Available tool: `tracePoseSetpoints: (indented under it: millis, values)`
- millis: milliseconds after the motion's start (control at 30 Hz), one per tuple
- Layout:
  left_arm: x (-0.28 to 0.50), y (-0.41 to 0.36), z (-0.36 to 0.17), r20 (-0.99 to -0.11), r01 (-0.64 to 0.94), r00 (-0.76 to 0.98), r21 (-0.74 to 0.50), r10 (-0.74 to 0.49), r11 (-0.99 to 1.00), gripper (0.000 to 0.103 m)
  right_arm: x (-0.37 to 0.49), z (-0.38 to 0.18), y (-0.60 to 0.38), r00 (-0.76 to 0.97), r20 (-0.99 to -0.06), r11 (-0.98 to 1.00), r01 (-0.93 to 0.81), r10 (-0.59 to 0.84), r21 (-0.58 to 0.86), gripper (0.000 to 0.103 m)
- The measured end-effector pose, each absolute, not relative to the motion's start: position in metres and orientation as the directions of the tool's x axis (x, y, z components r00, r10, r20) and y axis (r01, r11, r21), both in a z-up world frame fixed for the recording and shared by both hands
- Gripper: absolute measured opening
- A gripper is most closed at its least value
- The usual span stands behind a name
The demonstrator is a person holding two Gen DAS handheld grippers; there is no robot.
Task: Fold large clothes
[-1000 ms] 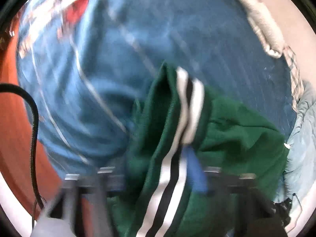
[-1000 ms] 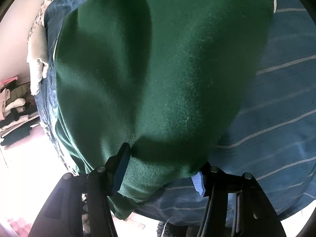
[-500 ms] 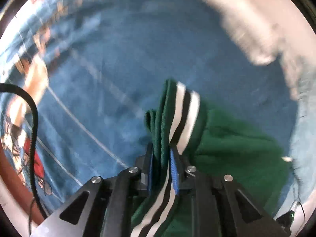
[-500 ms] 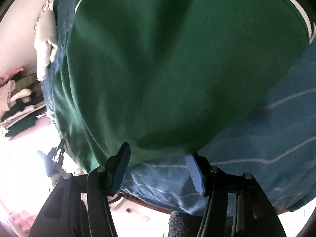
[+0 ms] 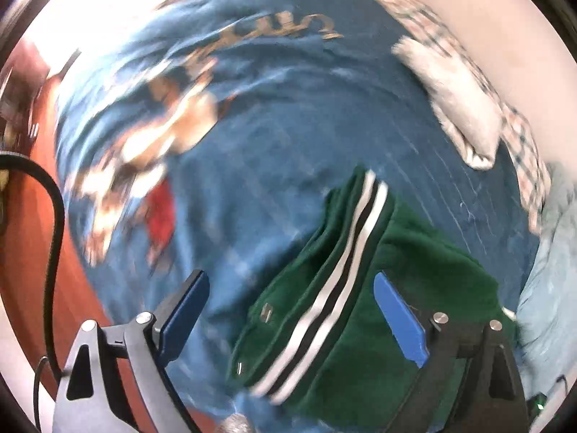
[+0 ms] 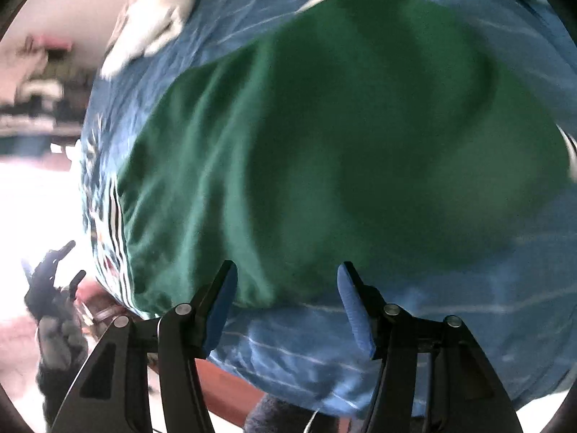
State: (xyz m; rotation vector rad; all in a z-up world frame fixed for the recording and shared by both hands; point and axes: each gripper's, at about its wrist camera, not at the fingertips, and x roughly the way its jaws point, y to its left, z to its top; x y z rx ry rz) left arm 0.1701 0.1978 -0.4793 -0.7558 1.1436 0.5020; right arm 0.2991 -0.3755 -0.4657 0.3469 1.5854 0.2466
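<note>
A dark green garment (image 5: 425, 259) with a white-and-black striped band (image 5: 346, 252) lies bunched on the blue bedspread (image 5: 288, 137). My left gripper (image 5: 292, 314) hovers over the striped band. Its jaws are opening wide, and the band lies below and between them without touching the blue pads (image 5: 400, 317). In the right wrist view the green garment (image 6: 342, 144) spreads flat and fills the middle. My right gripper (image 6: 288, 306) stands open above the garment's near edge, with nothing gripped between its fingers (image 6: 220, 306).
A white cloth (image 5: 465, 108) and a checked cloth (image 5: 523, 137) lie at the bedspread's far right. Pale blue fabric (image 5: 555, 252) sits at the right edge. A black cable (image 5: 54, 216) hangs left over red-brown wood (image 5: 21, 252). A grey-gloved hand (image 6: 54, 339) shows at the left.
My left gripper let go of the striped band, opened wide and lifted away. My right gripper swung across, so the garment's edge now sits under its fingertips.
</note>
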Motion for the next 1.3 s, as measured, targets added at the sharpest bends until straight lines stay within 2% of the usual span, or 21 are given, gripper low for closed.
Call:
tracePoseSetpoints:
  millis: [67, 233, 400, 433, 500, 533, 567, 633, 667, 800, 833, 867, 900, 933, 967, 1100, 1300]
  values:
    - [0.143, 0.195, -0.498, -0.937, -0.752, 0.345, -0.308, -0.05, 0.582, 0.093, 0.313, -0.473, -0.342, -0.048, -0.947, 0.948, 0.015, 0.318, 0.318, 0.06]
    - [0.108, 0.186, -0.539, -0.941, -0.822, 0.301, -0.339, -0.157, 0.458, 0.093, 0.334, -0.485, -0.275, -0.098, -0.942, 0.943, -0.064, 0.32, 0.327, 0.06]
    - [0.139, 0.182, -0.566, -0.926, -0.763, 0.287, -0.376, -0.246, 0.525, 0.092, 0.332, -0.502, -0.242, -0.142, -0.933, 0.939, -0.053, 0.33, 0.34, 0.06]
    - [0.148, 0.178, -0.572, -0.923, -0.742, 0.282, -0.382, -0.261, 0.552, 0.088, 0.33, -0.508, -0.238, -0.157, -0.931, 0.939, -0.047, 0.33, 0.34, 0.06]
    - [0.165, 0.168, -0.573, -0.943, -0.672, 0.271, -0.33, -0.195, 0.663, 0.066, 0.328, -0.521, -0.232, -0.189, -0.931, 0.944, -0.039, 0.314, 0.326, 0.06]
    - [0.169, 0.166, -0.574, -0.955, -0.655, 0.247, -0.29, -0.165, 0.697, 0.049, 0.326, -0.526, -0.228, -0.197, -0.933, 0.949, -0.039, 0.301, 0.314, 0.06]
    - [0.171, 0.17, -0.577, -0.956, -0.646, 0.243, -0.286, -0.164, 0.707, 0.044, 0.326, -0.53, -0.225, -0.196, -0.939, 0.954, -0.043, 0.284, 0.298, 0.06]
    - [0.171, 0.188, -0.587, -0.942, -0.653, 0.264, -0.332, -0.206, 0.681, 0.041, 0.326, -0.539, -0.222, -0.196, -0.959, 0.971, -0.086, 0.204, 0.225, 0.06]
    - [0.172, 0.193, -0.591, -0.937, -0.652, 0.263, -0.347, -0.228, 0.674, 0.046, 0.326, -0.546, -0.219, -0.206, -0.965, 0.975, -0.115, 0.164, 0.191, 0.06]
    - [0.182, 0.195, -0.594, -0.931, -0.617, 0.223, -0.364, -0.288, 0.698, 0.052, 0.326, -0.571, -0.204, -0.241, -0.968, 0.974, -0.193, 0.072, 0.121, 0.06]
    - [0.183, 0.195, -0.596, -0.926, -0.613, 0.229, -0.376, -0.299, 0.695, 0.056, 0.326, -0.577, -0.199, -0.248, -0.967, 0.971, -0.212, 0.055, 0.11, 0.066]
    - [0.184, 0.196, -0.598, -0.918, -0.614, 0.243, -0.396, -0.314, 0.683, 0.064, 0.326, -0.582, -0.195, -0.257, -0.965, 0.968, -0.22, 0.058, 0.116, 0.072]
    - [0.184, 0.196, -0.6, -0.904, -0.613, 0.266, -0.427, -0.335, 0.664, 0.071, 0.325, -0.585, -0.191, -0.263, -0.963, 0.967, -0.222, 0.065, 0.126, 0.084]
    - [0.185, 0.197, -0.603, -0.881, -0.604, 0.298, -0.472, -0.368, 0.642, 0.092, 0.324, -0.591, -0.185, -0.273, -0.959, 0.964, -0.222, 0.081, 0.144, 0.099]
    - [0.189, 0.196, -0.606, -0.845, -0.584, 0.34, -0.533, -0.412, 0.612, 0.103, 0.323, -0.595, -0.18, -0.278, -0.958, 0.963, -0.231, 0.073, 0.141, 0.103]
    - [0.204, 0.197, -0.612, -0.863, -0.644, 0.31, -0.499, -0.398, 0.58, 0.103, 0.32, -0.602, -0.167, -0.267, -0.964, 0.969, -0.24, -0.016, 0.05, 0.103]
    - [0.208, 0.215, -0.624, -0.837, -0.726, 0.305, -0.513, -0.454, 0.458, 0.103, 0.316, -0.597, -0.175, -0.278, -0.959, 0.959, -0.254, 0.052, 0.126, 0.103]
